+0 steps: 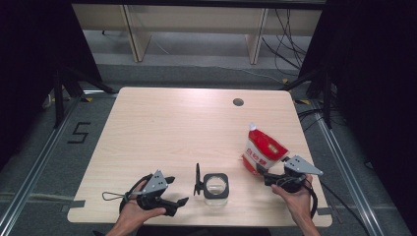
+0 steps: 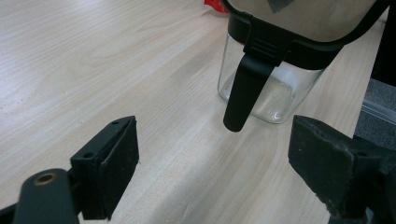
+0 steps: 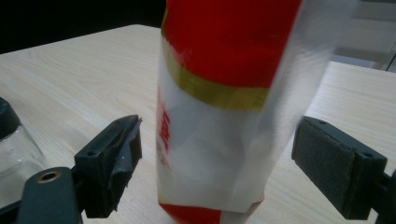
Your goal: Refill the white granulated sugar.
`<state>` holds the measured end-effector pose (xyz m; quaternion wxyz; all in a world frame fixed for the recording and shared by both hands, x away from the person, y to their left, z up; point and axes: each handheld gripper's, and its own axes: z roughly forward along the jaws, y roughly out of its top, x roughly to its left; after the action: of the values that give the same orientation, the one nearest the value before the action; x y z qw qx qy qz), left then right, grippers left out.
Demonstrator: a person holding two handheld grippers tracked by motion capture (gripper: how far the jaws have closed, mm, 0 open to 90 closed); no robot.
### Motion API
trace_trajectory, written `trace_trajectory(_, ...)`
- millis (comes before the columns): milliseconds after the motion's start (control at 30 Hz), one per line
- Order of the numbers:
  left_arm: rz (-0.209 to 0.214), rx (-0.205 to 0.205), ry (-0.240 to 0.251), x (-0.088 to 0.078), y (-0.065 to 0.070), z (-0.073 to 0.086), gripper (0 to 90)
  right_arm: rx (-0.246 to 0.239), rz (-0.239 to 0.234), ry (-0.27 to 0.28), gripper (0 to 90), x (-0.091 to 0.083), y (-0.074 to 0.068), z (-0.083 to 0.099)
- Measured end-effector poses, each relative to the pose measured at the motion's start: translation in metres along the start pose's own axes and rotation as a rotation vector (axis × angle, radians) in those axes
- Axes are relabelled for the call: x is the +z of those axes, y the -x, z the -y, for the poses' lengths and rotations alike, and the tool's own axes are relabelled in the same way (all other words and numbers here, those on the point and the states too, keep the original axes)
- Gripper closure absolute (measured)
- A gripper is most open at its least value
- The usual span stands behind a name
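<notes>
One red-and-white pouch [image 3: 224,107] stands upright on the counter [image 1: 162,132] at about four o'clock, between the wide-open jaws of the right gripper [image 1: 269,178], neither pad touching it. To grip it well, I would centre the jaws on the lower, fuller half and close gently, since the soft film looks likely to crumple or tip. At six o'clock sits the glass jar [image 1: 216,189], lid flipped open; the left gripper [image 1: 178,191], jaws wide and empty, waits at seven o'clock beside it.

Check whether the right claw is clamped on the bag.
No, the right claw stands open, with gaps between both pads and the bag.
</notes>
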<state>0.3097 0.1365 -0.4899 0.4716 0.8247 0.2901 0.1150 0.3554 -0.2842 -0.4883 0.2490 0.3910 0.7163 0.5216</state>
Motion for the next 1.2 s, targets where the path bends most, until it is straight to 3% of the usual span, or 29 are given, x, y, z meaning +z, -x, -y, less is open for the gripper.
trace_trajectory(100,0.002,-0.016,0.005,0.0,0.0,0.0,16.0,-0.039,0.002,0.011,16.9,0.004,0.002,0.001)
trace_trajectory(133,0.002,-0.016,0.005,0.0,0.0,0.0,16.0,-0.004,-0.009,-0.002,16.9,0.004,0.0,0.001)
trace_trajectory(167,0.007,-0.032,0.002,0.001,0.001,0.001,16.0,-0.013,-0.014,-0.001,16.8,0.004,0.0,0.001)
trace_trajectory(267,0.001,-0.007,-0.018,-0.001,0.0,0.0,16.0,-0.027,-0.01,0.005,17.0,0.006,0.001,0.001)
trace_trajectory(333,-0.006,-0.02,-0.003,0.0,0.002,0.001,16.0,-0.029,-0.004,0.013,17.0,0.008,0.0,0.001)
trace_trajectory(400,-0.002,0.019,-0.021,-0.001,-0.001,0.0,16.0,-0.006,-0.009,0.006,17.4,0.01,-0.001,0.002)
trace_trajectory(467,-0.003,0.026,-0.022,-0.001,-0.002,0.0,16.0,-0.024,-0.008,0.013,17.9,0.012,0.001,0.002)
trace_trajectory(700,-0.003,0.016,-0.017,0.0,-0.001,0.0,16.0,-0.023,-0.028,0.041,22.1,0.02,0.003,0.004)
trace_trajectory(733,-0.004,-0.01,-0.016,0.0,0.001,0.0,16.0,-0.002,-0.034,0.052,22.6,0.022,0.003,0.004)
trace_trajectory(800,-0.006,-0.013,-0.015,0.0,0.001,0.0,16.0,-0.007,-0.035,0.043,23.0,0.022,0.004,0.004)
trace_trajectory(833,-0.003,-0.021,-0.006,0.0,0.002,0.001,16.0,-0.015,-0.039,0.068,24.5,0.026,0.004,0.005)
trace_trajectory(933,-0.007,-0.008,-0.017,0.0,0.001,0.0,16.0,-0.005,-0.026,0.071,25.7,0.028,0.004,0.005)
trace_trajectory(967,-0.006,-0.002,-0.015,0.0,0.0,0.0,16.0,-0.004,-0.042,0.077,25.3,0.03,0.006,0.005)
trace_trajectory(1000,-0.007,-0.012,-0.018,0.0,0.001,0.001,16.0,-0.008,-0.024,0.082,25.2,0.031,0.007,0.006)
trace_trajectory(1033,-0.009,-0.005,-0.016,0.0,0.0,0.001,16.0,-0.023,-0.05,0.095,25.1,0.033,0.01,0.006)
trace_trajectory(1133,-0.007,-0.007,-0.014,0.001,0.001,0.001,16.0,-0.02,-0.039,0.078,25.6,0.034,0.011,0.006)
trace_trajectory(1167,-0.007,-0.007,-0.014,0.001,0.001,0.001,16.0,0.009,-0.035,0.087,26.4,0.035,0.009,0.007)
trace_trajectory(1200,-0.01,-0.006,-0.019,0.0,0.001,0.0,16.0,-0.019,-0.061,0.086,27.7,0.037,0.011,0.007)
